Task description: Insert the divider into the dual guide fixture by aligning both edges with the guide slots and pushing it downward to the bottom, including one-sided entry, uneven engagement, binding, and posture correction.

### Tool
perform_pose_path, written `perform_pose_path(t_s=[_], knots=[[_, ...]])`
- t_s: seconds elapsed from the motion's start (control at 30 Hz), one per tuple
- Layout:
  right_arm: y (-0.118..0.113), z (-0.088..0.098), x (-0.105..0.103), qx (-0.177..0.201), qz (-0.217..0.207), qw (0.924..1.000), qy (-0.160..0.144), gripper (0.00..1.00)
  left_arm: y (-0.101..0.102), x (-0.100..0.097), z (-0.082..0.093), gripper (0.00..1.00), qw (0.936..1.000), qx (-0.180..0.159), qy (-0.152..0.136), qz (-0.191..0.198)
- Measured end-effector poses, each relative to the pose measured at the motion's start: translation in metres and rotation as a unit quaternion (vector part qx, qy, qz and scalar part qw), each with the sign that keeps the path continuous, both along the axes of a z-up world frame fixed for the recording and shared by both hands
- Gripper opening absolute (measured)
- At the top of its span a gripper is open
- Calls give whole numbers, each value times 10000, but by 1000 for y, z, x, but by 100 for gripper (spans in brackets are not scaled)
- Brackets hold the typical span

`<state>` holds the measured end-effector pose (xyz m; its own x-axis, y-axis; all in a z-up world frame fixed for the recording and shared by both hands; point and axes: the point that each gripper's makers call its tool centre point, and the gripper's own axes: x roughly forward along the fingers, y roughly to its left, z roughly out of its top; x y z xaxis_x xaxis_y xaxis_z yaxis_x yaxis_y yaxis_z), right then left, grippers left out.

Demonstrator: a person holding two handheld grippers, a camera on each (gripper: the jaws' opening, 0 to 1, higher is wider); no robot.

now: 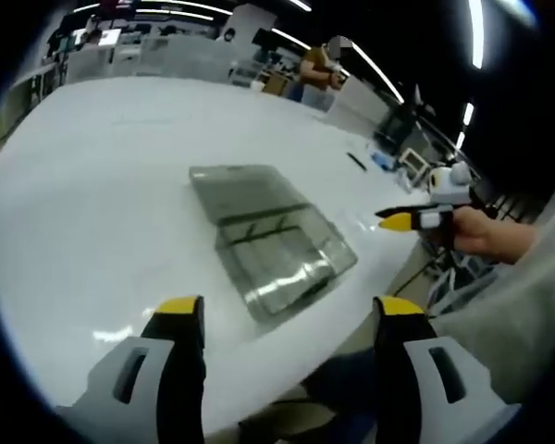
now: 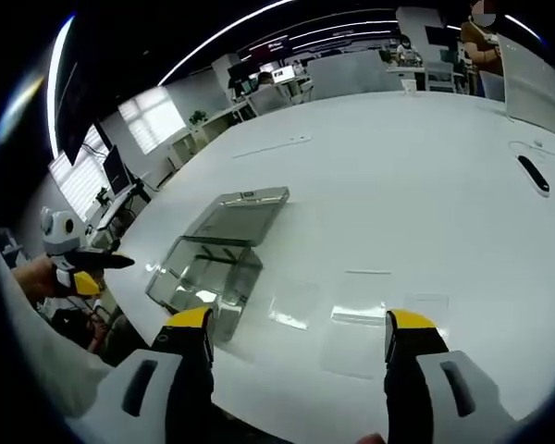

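Both cameras angled down at the clear fixture (image 1: 270, 242) (image 2: 217, 254) from opposite sides.
Left gripper view sits nearer; both share fixture and white table (image 1: 102, 185) (image 2: 398, 185) (each catches the other gripper).

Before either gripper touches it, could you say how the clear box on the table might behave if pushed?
The clear box looks thin-walled plastic, so probably light. On the glossy white table it would likely slide rather than tip, being low and flat. Its open lid might flex.

table (image 1: 102, 203) is plain glossy white; the fixture (image 1: 277, 242) is see-through with a smoky grey tint; both grippers have black jaws with yellow tips and pale grey bodies, left gripper (image 1: 287, 319), right gripper (image 2: 301, 333); person's sleeve (image 1: 527, 305) is light grey
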<state>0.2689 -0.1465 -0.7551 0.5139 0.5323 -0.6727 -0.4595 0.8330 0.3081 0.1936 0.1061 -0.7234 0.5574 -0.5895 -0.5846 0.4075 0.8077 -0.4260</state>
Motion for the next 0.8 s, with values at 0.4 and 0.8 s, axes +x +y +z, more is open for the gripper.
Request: perform_pose_path(t_s=[0.4, 0.8], knots=[[-5, -8, 5, -116, 235, 9994, 209, 59, -18, 17, 8, 70, 9993, 60, -214, -298], [-8, -26, 12, -420, 320, 9976, 455, 49, -24, 24, 9, 65, 9976, 150, -381, -555]])
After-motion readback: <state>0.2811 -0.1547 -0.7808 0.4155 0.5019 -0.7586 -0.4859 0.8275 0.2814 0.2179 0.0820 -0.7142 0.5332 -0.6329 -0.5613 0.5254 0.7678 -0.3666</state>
